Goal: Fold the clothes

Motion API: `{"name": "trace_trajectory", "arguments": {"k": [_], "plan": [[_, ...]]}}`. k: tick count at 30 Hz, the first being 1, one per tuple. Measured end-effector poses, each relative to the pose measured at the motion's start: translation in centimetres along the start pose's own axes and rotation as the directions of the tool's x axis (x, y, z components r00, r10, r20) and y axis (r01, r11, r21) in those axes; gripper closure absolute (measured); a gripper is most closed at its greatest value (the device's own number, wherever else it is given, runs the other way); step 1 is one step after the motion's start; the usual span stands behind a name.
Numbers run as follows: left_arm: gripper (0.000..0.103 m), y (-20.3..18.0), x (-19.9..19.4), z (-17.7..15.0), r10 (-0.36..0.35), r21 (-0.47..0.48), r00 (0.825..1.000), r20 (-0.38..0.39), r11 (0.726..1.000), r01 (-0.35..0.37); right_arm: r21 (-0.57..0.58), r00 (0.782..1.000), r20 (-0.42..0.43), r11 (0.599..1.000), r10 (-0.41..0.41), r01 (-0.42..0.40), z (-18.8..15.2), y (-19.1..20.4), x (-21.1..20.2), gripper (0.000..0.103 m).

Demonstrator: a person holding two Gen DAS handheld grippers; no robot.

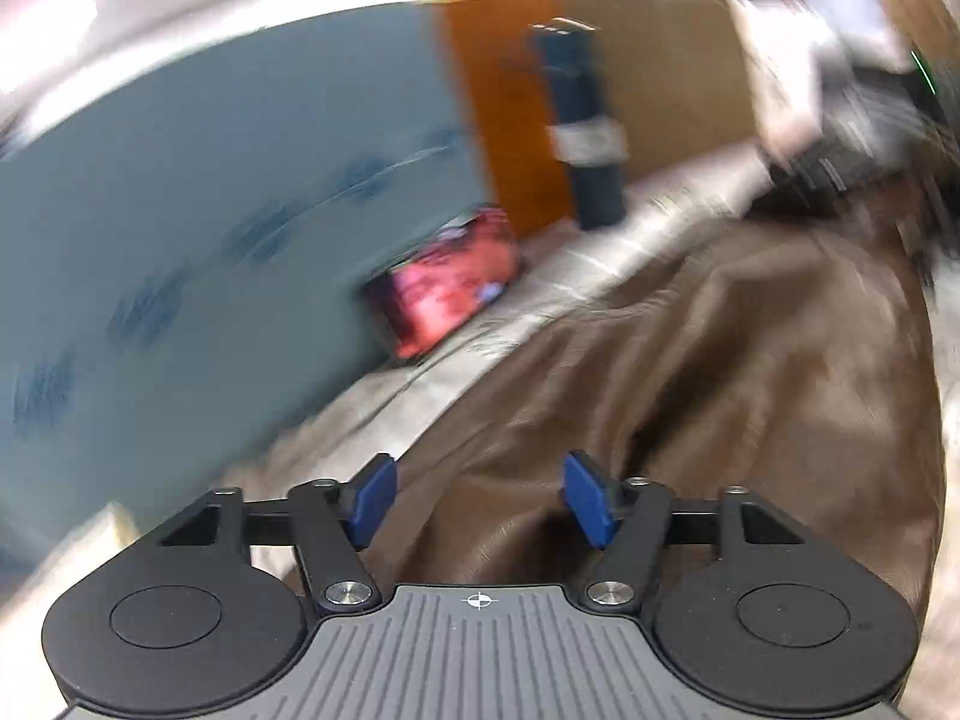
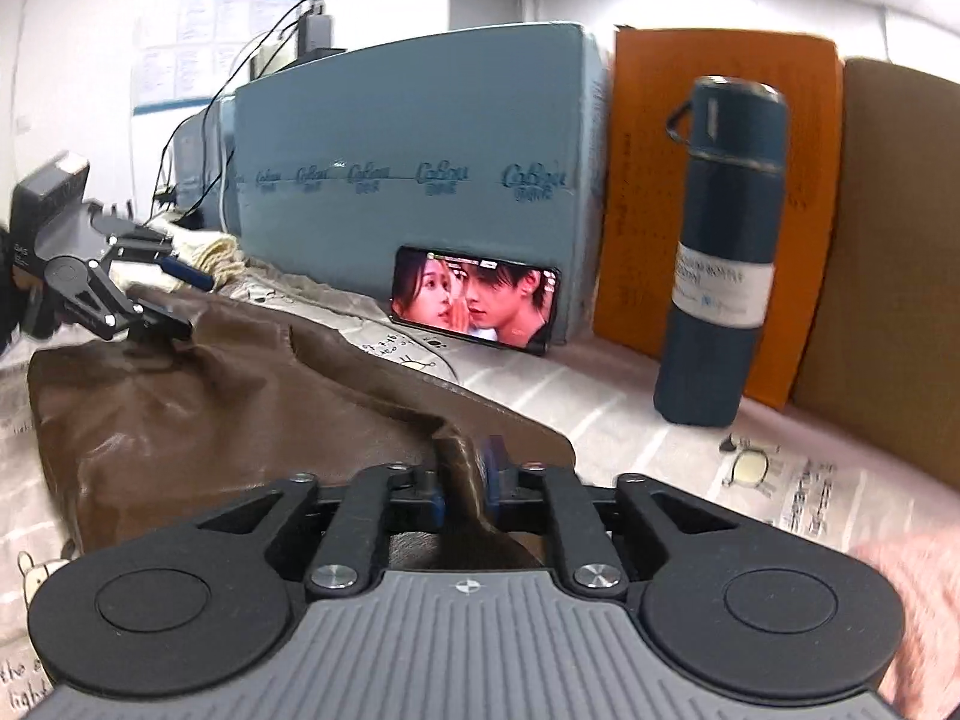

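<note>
The right gripper [image 2: 465,483] pinches an edge of the brown leather-like garment [image 2: 240,408] while the left gripper [image 1: 480,498] stands spread and empty over it, so the fold may slump on the pale printed cloth [image 2: 660,438] or drag towards the tall dark-blue flask [image 2: 717,252] before the blue foam block [image 2: 420,192]
</note>
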State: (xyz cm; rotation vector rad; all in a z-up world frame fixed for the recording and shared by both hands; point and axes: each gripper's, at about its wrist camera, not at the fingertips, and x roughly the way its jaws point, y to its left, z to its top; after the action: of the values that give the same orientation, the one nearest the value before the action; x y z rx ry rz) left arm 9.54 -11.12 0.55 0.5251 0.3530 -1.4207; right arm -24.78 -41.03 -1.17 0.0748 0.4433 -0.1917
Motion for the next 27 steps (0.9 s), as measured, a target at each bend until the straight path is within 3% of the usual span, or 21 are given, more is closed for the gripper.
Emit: {"name": "trace_trajectory", "arguments": {"k": [2,4,8,9,11,13,14,15,19,23,26,27], "plan": [[0.028,2.6,-1.2,-1.5,-0.039,-0.179,0.996,0.085,0.982,0.054,0.054,1.000,0.011,0.998,-0.020,0.019,0.0,-0.4,-0.2,0.073],[0.027,3.8,-1.9,-2.8,-0.066,-0.280,0.988,0.141,0.955,0.103,0.113,1.000,0.015,0.993,-0.018,0.016,-0.1,-0.8,-0.4,0.066],[0.017,3.8,-3.3,-3.9,-0.069,-0.319,0.980,0.185,0.939,0.126,0.239,1.000,0.009,0.971,0.017,-0.019,-0.5,-1.5,-0.7,0.045],[0.017,3.6,-3.5,-4.0,-0.060,-0.324,0.981,0.186,0.939,0.119,0.269,1.000,0.005,0.963,0.011,-0.012,-0.6,-1.7,-0.8,0.044],[0.014,3.1,-4.0,-4.1,-0.019,-0.327,0.986,0.163,0.942,0.073,0.316,1.000,-0.002,0.949,-0.002,0.003,-0.8,-2.2,-1.0,0.044],[0.011,2.3,-4.5,-3.9,0.097,-0.308,0.991,0.093,0.949,-0.064,0.357,1.000,-0.007,0.934,-0.002,0.004,-0.9,-2.5,-1.3,0.044],[0.012,1.7,-4.8,-3.8,0.160,-0.287,0.985,0.067,0.948,-0.135,0.376,1.000,-0.008,0.927,-0.006,0.009,-1.0,-2.6,-1.5,0.044],[0.012,1.2,-5.0,-3.8,0.183,-0.272,0.981,0.067,0.949,-0.159,0.395,1.000,-0.010,0.919,-0.016,0.018,-1.2,-2.7,-1.6,0.044],[0.012,0.2,-4.7,-3.6,0.159,-0.262,0.984,0.085,0.956,-0.132,0.459,0.997,-0.032,0.885,-0.064,0.072,-1.6,-2.9,-2.1,0.048],[0.014,-0.6,-2.6,-2.9,0.171,-0.245,0.985,0.024,0.956,-0.160,0.507,0.994,-0.025,0.856,-0.105,0.103,-2.0,-3.0,-3.1,0.055],[0.028,-1.6,-2.4,-2.8,0.210,-0.221,0.978,0.008,0.954,-0.203,0.510,0.993,-0.015,0.853,-0.119,0.111,-2.1,-2.7,-3.3,0.068],[0.046,-2.0,-2.4,-2.8,0.225,-0.212,0.974,0.006,0.952,-0.219,0.504,0.992,-0.016,0.856,-0.123,0.114,-2.0,-2.6,-3.2,0.075]]}}
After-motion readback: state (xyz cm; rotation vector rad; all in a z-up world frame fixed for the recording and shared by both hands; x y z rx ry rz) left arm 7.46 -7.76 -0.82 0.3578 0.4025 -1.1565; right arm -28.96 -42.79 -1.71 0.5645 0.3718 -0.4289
